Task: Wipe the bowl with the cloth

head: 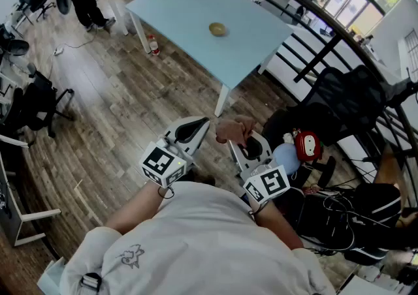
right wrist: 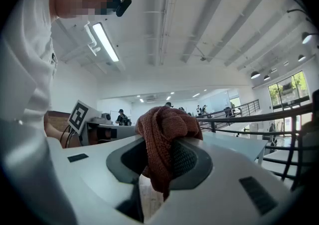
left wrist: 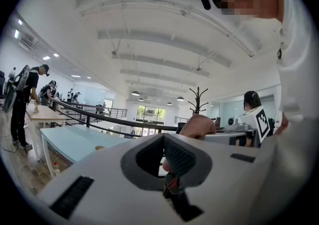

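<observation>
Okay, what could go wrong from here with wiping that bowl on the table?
The cloth is bunched in the right gripper, pinched by only part of it, so it might slip out. The bowl sits alone on the smooth table, and the left gripper is shut and empty, so the bowl may slide unless steadied.
</observation>
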`<state>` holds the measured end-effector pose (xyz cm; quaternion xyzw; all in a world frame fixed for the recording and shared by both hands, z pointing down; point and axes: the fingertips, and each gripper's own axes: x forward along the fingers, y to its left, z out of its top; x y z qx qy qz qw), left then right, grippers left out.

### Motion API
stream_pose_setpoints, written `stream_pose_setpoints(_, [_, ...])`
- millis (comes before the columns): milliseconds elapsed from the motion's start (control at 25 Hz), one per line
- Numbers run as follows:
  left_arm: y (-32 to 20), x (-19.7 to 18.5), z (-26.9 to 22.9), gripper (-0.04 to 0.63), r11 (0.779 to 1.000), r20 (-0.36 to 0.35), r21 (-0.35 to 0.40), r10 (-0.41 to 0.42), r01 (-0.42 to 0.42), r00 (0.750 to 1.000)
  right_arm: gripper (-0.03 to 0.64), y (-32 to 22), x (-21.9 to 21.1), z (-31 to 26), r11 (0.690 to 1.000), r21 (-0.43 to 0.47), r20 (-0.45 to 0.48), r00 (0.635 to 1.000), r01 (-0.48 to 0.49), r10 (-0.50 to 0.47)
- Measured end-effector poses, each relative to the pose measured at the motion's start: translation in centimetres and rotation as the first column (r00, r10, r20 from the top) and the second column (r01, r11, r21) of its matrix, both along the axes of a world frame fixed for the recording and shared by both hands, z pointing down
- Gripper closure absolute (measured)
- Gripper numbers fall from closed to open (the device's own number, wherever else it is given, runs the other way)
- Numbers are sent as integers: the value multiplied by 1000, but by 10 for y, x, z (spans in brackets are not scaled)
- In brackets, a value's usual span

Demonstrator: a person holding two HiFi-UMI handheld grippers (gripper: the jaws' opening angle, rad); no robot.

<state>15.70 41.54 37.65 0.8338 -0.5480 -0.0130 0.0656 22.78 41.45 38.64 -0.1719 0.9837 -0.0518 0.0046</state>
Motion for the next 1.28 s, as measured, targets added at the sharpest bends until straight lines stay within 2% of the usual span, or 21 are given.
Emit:
stream_pose_setpoints(160, [1,-4,4,581,1000,-5,-4,-3,3,1000,503,1,-2,3,1000,-6,0,1000,-2,2])
stream_pose_setpoints(480, [-3,-36,12,581,999,-32,-30,-18,17,999,502,-5,-29,10,1000,-23,-7,1000,19,-19])
stream_pose_setpoints(800, [-26,-99,14,581,999,-37,-32,-7,6,999,495,-30,-93,14,999,-34,-38,999,37,-38])
stream_pose_setpoints(1120, [-53,-169,6,581,997,-29,-43,61,-62,998,494,-66,-177,3,999,-33,-42,999,12,-13])
stream_pose_setpoints(1280, [-67,-188,4,581,995,-39,-35,91,-92,995,494,-82,-195,3,999,-29,-48,999,-15,13])
